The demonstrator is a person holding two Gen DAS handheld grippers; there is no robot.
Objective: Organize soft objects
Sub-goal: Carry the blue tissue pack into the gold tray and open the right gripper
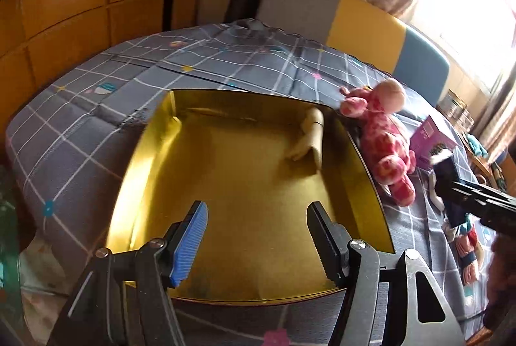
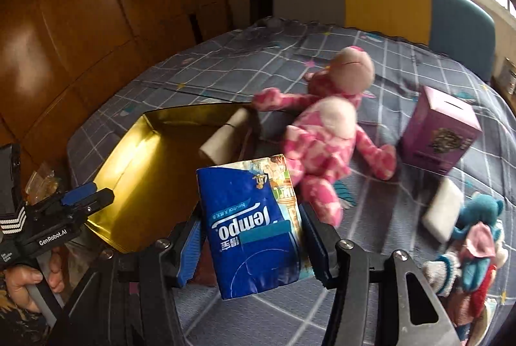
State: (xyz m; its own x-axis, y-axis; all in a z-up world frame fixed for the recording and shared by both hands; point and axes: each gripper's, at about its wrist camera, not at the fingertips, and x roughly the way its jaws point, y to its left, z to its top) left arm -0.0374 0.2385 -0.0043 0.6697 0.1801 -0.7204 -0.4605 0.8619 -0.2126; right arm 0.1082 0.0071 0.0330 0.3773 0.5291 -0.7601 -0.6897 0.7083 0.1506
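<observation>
Fingers [image 2: 314, 249] clamp tissue pack [image 2: 254, 226] — pink plush [image 2: 322, 139] ahead.

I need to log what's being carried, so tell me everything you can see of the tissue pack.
The tissue pack is a soft blue plastic packet with white Tempo lettering, seen upside down, and a cartoon print along one side. It stands tilted between the right gripper fingers, whose pads press its two sides, lifted clear above the checked bedspread.
</observation>
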